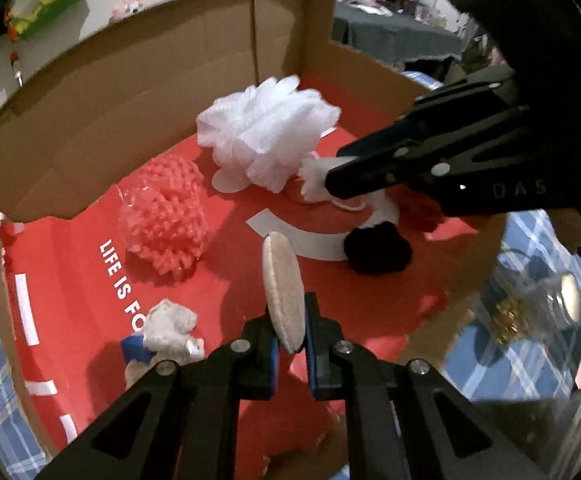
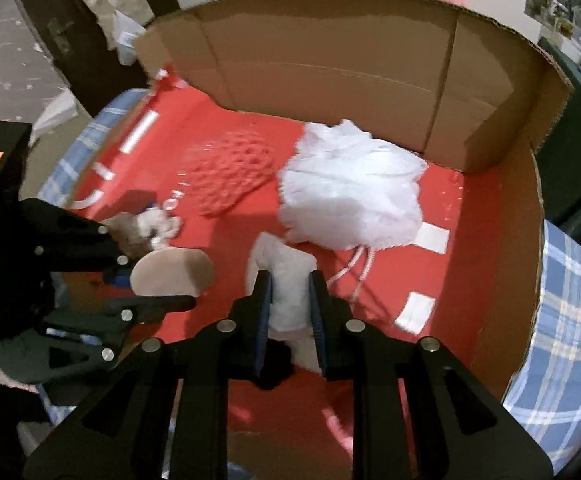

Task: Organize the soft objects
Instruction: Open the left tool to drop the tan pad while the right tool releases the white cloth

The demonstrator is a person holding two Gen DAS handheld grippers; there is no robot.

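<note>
— Both hands are loaded, look. The left gripper (image 1: 290, 344) has its jaws clamped on the beige round pad (image 1: 282, 292), held on edge, and the right gripper (image 2: 290, 300) has its jaws pinched on a white plush piece (image 2: 286, 276) with something black (image 1: 378, 252) hanging under it.

— So they're mid-carry, over the red cardboard box (image 2: 490, 216)?

— That's how I read it: each hand bringing a soft thing to the box that sits on the blue checked cloth (image 2: 570, 312). The white mesh pouf (image 2: 350, 192) is already lying toward the back wall, the pink mesh pouf (image 1: 166, 216) beside it nearer the left edge, and a small grey-and-blue plush (image 1: 166, 332) by the front left corner.

— What's next, then?

— I'd say lower each one onto bare red floor, the pad near the front middle, the plush clear of the pouf's cord (image 2: 354, 272), then part the jaws. The two grippers are close, so best not to cross them.
</note>
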